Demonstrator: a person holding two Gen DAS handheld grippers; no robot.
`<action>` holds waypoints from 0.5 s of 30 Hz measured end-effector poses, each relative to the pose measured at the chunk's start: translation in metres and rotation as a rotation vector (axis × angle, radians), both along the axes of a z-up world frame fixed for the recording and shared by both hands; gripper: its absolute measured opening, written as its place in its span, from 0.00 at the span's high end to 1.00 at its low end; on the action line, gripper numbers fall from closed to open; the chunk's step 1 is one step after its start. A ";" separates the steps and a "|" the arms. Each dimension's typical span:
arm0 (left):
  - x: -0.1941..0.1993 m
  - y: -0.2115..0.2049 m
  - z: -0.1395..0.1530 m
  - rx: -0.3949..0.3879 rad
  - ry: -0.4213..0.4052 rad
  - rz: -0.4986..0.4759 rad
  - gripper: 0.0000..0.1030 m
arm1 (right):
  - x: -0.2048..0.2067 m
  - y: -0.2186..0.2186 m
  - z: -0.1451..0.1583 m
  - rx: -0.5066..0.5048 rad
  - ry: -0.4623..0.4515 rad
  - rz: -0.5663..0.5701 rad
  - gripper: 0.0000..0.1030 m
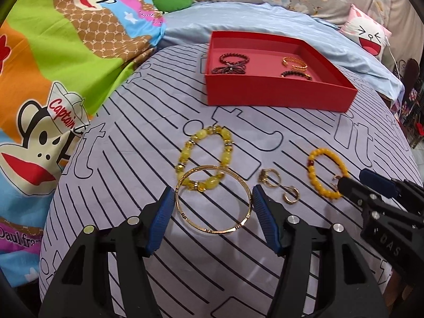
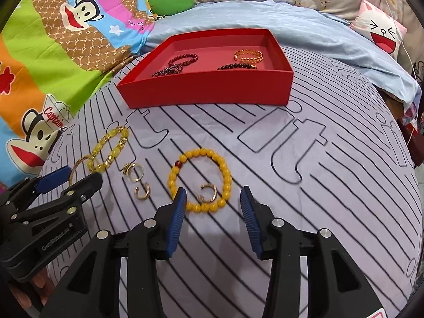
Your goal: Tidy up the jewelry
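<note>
My left gripper [image 1: 212, 189] is shut on a thin gold bangle [image 1: 212, 229], one blue pad on each side of it; the bangle overlaps a clear yellow bead bracelet [image 1: 197, 133]. My right gripper [image 2: 213, 189] stands open just above an orange bead bracelet [image 2: 201, 153], with a small gold hoop [image 2: 208, 192] lying inside that bracelet. Nothing is between its pads. Two gold rings [image 2: 133, 172] and a gold ear hoop [image 2: 143, 192] lie between the two bracelets. Beyond them a red box [image 2: 206, 90] holds dark bead bracelets and a gold cuff [image 2: 247, 54].
Everything rests on a grey cloth with black stripes [image 2: 291, 212] that curves down at its edges. A bright monkey-print blanket [image 1: 53, 66] lies on the left, a pale blue sheet [image 1: 251, 18] behind the box, and a cat-face pillow [image 1: 371, 37] at the far right.
</note>
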State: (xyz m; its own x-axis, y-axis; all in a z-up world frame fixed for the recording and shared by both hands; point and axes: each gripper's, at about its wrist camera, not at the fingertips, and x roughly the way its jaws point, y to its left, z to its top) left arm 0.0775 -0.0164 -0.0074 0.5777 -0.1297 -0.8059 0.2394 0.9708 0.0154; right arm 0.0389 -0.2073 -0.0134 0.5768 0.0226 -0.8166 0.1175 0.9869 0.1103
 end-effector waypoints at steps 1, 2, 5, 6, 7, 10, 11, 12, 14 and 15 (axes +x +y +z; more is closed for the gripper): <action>0.000 0.001 0.000 0.000 0.000 0.003 0.44 | 0.004 -0.001 0.000 0.000 -0.001 -0.001 0.59; 0.001 0.002 0.000 0.000 -0.001 0.006 0.44 | 0.009 -0.001 0.000 -0.004 -0.002 -0.001 0.59; 0.003 0.004 0.000 -0.003 0.000 0.012 0.44 | 0.019 -0.004 -0.002 -0.009 0.000 -0.004 0.59; 0.004 0.005 0.000 -0.004 0.000 0.015 0.44 | 0.023 -0.005 -0.003 -0.011 0.003 -0.006 0.59; 0.005 0.005 0.000 -0.005 0.002 0.018 0.44 | 0.026 -0.005 -0.005 -0.012 0.008 -0.008 0.59; 0.007 0.007 0.000 -0.006 0.002 0.027 0.44 | 0.032 -0.006 -0.011 -0.010 0.027 -0.003 0.59; 0.007 0.008 0.001 -0.006 0.002 0.030 0.44 | 0.033 -0.005 -0.012 -0.015 0.025 0.001 0.59; 0.008 0.009 0.001 -0.006 0.003 0.033 0.44 | 0.033 -0.003 -0.012 -0.027 0.023 0.007 0.60; 0.010 0.010 0.000 -0.008 0.005 0.041 0.44 | 0.034 0.001 -0.013 -0.047 0.022 0.017 0.63; 0.011 0.011 0.000 -0.008 0.006 0.045 0.44 | 0.035 0.003 -0.013 -0.059 0.022 0.022 0.65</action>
